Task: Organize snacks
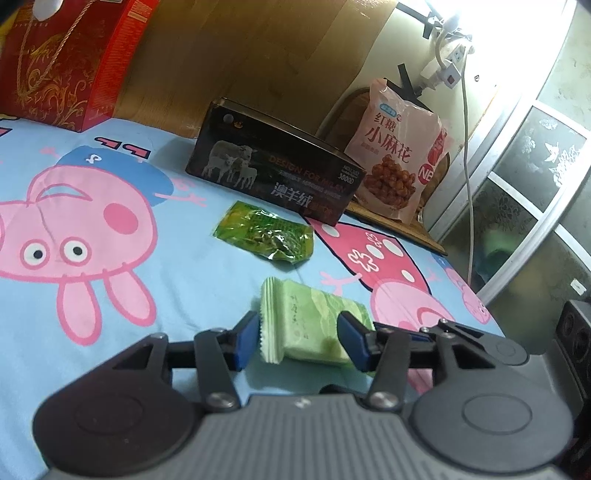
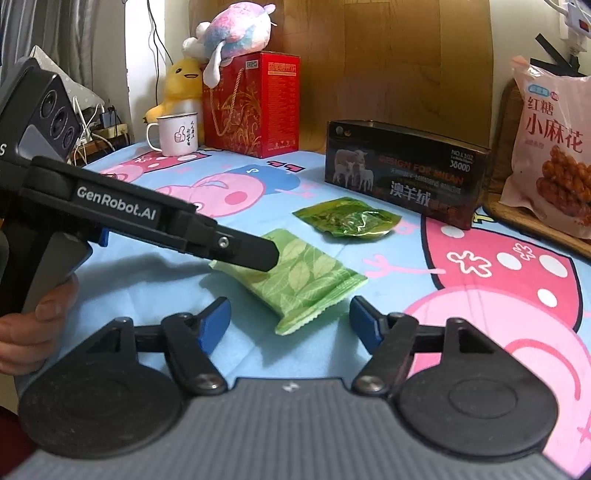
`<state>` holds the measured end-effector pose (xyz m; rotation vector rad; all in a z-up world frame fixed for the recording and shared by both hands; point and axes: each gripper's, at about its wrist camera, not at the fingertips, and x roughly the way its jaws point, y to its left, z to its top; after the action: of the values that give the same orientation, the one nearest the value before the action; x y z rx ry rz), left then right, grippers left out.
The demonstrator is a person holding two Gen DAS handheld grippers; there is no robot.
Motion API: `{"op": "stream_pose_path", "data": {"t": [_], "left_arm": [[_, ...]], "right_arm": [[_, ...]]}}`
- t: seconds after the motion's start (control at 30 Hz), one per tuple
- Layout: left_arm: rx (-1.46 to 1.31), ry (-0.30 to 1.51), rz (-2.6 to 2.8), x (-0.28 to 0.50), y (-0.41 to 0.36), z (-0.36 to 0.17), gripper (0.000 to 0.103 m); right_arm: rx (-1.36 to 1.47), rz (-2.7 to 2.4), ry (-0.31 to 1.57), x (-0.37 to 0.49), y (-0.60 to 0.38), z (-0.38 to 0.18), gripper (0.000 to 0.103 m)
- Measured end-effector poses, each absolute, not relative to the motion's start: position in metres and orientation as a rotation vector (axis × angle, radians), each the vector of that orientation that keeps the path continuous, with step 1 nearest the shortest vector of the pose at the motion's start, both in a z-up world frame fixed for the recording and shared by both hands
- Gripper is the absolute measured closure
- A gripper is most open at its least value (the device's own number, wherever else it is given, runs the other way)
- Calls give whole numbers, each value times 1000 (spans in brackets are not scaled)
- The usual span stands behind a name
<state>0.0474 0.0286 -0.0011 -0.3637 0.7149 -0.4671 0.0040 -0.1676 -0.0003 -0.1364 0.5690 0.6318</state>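
A pale green leaf-print snack packet [image 1: 310, 325] [image 2: 295, 277] lies on the Peppa Pig cloth. My left gripper [image 1: 297, 341] is open with its blue pads on either side of the packet; whether they touch it I cannot tell. In the right wrist view the left gripper's black finger [image 2: 243, 251] lies over the packet's far end. My right gripper [image 2: 290, 323] is open and empty, just short of the packet's near end. A shiny dark green snack pouch [image 1: 266, 236] [image 2: 347, 219] lies farther back. A black open box with sheep print [image 1: 273, 166] [image 2: 406, 170] stands behind it.
A large pink snack bag [image 1: 399, 151] [image 2: 554, 147] leans at the back right on a wooden board. A red gift box [image 1: 66, 59] [image 2: 251, 103], a white enamel mug [image 2: 177, 133] and plush toys [image 2: 229, 33] stand at the back left. The cloth's right edge [image 1: 476, 295] drops off.
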Motion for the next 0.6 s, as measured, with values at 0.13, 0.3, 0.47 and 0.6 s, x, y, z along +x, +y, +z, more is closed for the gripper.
{"op": "stream_pose_path", "data": {"t": [0.13,0.3,0.47,0.6], "left_arm": [[-364,714,-467,47,29,-1,52],[-365,712,-462,47,29,-1,52],[-364,712,-462,47,29,-1,52],[-360,712,-468,48,28,-1,49]], "right_arm": [[-136,629,577,5,-168,-1,16],[-137,615,585,6,-168,-1,10],[-125,658,559,2,-171,1,0],[-119,638,565,3,-171,1,0]]}}
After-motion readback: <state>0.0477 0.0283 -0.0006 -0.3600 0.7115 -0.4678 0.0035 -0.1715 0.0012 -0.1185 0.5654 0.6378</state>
